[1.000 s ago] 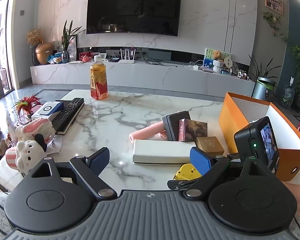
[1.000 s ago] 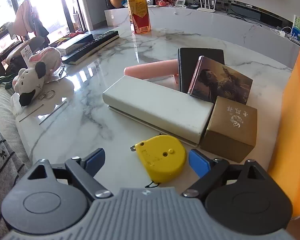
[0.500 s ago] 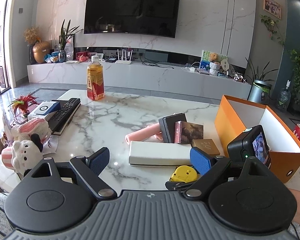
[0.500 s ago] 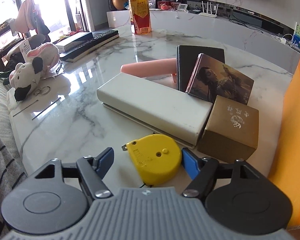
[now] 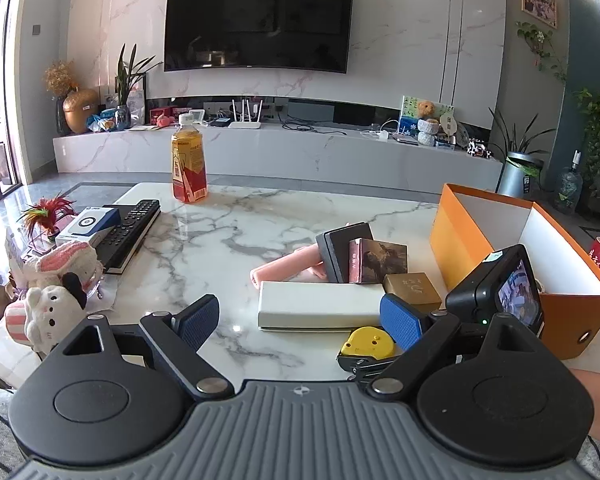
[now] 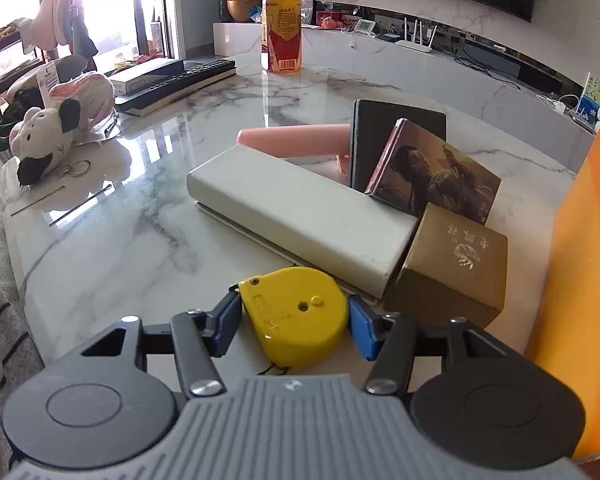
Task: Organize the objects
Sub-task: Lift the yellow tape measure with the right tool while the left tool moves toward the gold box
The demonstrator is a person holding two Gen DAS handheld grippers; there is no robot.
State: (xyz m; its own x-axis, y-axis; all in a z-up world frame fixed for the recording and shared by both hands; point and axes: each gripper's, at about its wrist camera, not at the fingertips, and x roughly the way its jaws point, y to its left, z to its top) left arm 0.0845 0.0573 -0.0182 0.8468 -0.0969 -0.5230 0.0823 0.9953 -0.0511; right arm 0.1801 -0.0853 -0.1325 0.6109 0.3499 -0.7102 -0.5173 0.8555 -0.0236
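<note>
Two blue pads of right gripper (image 6: 294,318) flanking yellow tape measure (image 6: 296,312) at lower centre, seemingly touching its sides, not yet lifted off marble table (image 6: 140,216). Squeeze firmly, lift straight, swing right into orange box (image 6: 580,280). Left gripper (image 5: 300,320) wide open, idle.

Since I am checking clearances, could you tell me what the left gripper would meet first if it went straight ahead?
Probably the long white box, which lies nearest ahead of the open left gripper. Depth is unclear, and the gripper may be high enough to pass over it.
</note>
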